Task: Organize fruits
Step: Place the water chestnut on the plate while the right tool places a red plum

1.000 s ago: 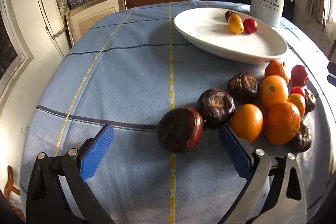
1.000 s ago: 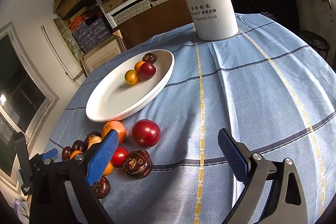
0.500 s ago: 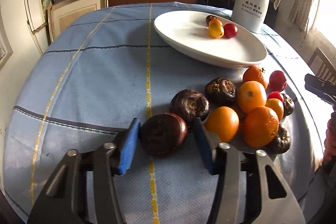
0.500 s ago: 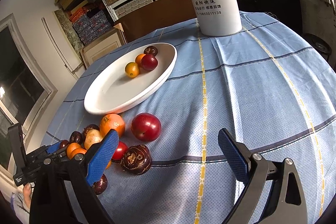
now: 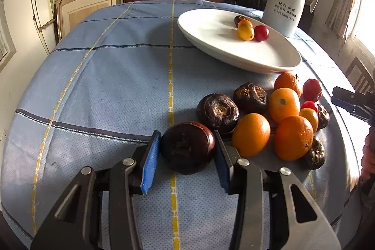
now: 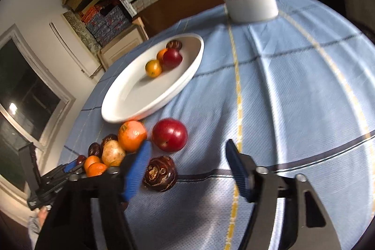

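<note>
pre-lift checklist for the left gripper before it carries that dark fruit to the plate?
1. Dark fruit between the left gripper pads: ok. The jaws are closing and both blue pads sit against its sides.
2. Fruit free of neighbours: cannot tell. The next dark fruit sits close behind it, and the right pad is near an orange.
3. Room on the plate: ok. Only a few small fruits lie at its far side.
4. Path to the plate: ok. Bare tablecloth lies left of the pile.
5. Right gripper out of the way: ok. It is at the far side of the pile, jaws closing with nothing pressed between them.
</note>
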Available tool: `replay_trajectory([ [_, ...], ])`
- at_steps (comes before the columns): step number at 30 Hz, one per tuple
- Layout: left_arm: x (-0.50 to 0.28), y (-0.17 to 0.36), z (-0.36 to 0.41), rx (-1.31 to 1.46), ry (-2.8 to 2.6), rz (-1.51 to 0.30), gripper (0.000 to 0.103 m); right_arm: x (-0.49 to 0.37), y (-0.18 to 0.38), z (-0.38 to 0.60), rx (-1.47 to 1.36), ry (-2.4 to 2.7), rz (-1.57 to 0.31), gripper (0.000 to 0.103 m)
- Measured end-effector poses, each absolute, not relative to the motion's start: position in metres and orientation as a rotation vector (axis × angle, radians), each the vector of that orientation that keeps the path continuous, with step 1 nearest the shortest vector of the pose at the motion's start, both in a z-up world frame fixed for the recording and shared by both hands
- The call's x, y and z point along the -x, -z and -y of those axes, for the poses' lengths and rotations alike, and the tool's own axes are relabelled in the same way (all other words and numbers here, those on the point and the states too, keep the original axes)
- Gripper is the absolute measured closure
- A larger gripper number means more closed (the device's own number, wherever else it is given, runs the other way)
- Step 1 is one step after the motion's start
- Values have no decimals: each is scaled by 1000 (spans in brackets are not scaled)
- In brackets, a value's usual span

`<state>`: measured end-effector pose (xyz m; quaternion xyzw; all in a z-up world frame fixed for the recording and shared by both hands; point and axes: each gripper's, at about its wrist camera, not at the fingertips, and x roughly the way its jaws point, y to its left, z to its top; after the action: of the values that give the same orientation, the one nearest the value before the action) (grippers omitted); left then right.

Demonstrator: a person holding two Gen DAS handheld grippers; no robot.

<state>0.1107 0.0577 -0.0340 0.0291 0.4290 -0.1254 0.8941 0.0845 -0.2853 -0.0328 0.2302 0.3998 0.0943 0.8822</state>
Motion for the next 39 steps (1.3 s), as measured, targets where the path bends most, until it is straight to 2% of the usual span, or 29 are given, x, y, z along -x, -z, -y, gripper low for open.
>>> replay_trajectory([
  [8, -114, 37, -55, -64, 253, -901, 60, -110, 42, 263, -450, -223, -878, 41],
  [9, -114, 36, -55, -60, 254, -899, 60, -112, 42, 261, -437, -221, -878, 46],
  [10, -114, 36, -55, -53, 263, -898, 61, -114, 43, 257, -412, -229, -878, 57],
  [12, -112, 35, -54, -53, 278, -895, 61, -114, 42, 253, -402, -250, -878, 63],
  [21, -104, 9, -61, 2, 274, -802, 61, -93, 21, 264, -399, -224, -770, 64],
  [29, -159, -35, -18, -25, 313, -747, 61, -130, -19, 248, -364, -252, -714, 64],
  [36, -216, -15, 15, -11, 313, -789, 60, -180, -3, 225, -285, -214, -731, 64],
  [37, -223, -8, 16, -6, 313, -807, 58, -184, 2, 225, -273, -198, -740, 61],
  [39, -227, -2, 15, -8, 324, -812, 46, -185, 4, 228, -262, -176, -733, 58],
])
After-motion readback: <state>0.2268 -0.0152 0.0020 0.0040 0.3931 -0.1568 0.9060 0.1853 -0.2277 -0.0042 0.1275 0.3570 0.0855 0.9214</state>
